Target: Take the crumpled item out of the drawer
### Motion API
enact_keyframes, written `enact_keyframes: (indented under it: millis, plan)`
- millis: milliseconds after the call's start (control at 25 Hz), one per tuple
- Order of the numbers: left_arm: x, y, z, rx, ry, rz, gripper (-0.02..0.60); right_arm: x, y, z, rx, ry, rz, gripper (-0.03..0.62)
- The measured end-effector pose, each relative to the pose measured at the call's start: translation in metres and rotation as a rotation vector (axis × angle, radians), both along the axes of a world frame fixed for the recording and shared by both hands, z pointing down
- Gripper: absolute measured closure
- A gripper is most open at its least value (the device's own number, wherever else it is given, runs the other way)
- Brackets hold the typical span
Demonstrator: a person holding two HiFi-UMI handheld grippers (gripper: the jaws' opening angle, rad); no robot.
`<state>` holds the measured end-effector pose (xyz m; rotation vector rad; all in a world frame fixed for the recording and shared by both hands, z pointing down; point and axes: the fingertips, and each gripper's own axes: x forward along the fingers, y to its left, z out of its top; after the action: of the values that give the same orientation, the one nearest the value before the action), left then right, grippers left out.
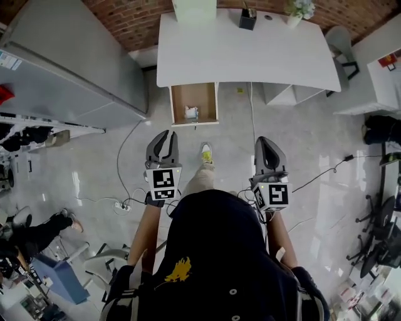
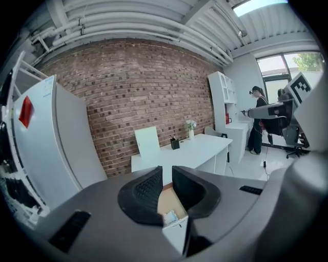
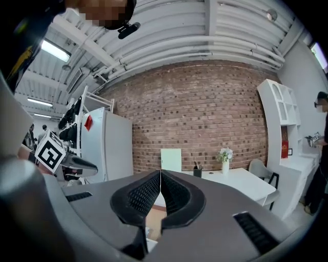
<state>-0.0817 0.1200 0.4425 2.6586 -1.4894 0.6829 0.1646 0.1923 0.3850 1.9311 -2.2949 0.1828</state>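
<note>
The wooden drawer stands pulled out from under the white desk. A small white crumpled item lies at its front left. Both grippers hover over the floor short of the drawer. My left gripper is just below it, jaws a narrow gap apart with nothing between them. In the left gripper view, the left gripper frames the drawer and the crumpled item. My right gripper is further right; in its own view the right gripper has its tips touching and holds nothing.
A tall grey cabinet stands left of the desk. A pen holder and a small plant sit on the desktop. Cables and a power strip lie on the floor. A chair is at the desk's right end.
</note>
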Motion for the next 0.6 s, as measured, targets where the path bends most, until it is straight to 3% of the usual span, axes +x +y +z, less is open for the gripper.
enact_keyframes:
  millis: [240, 400, 600]
  plan:
    - [0.019, -0.109, 0.044, -0.101, 0.019, 0.017, 0.416, 0.012, -0.099, 0.009, -0.078, 0.032, -0.015, 0.566]
    - [0.032, -0.161, 0.1, -0.214, -0.01, 0.019, 0.24, 0.013, -0.15, 0.025, -0.113, 0.023, -0.059, 0.566]
    - [0.029, -0.19, 0.191, -0.35, -0.037, -0.058, 0.199, 0.009, -0.185, 0.068, -0.203, 0.026, -0.132, 0.566]
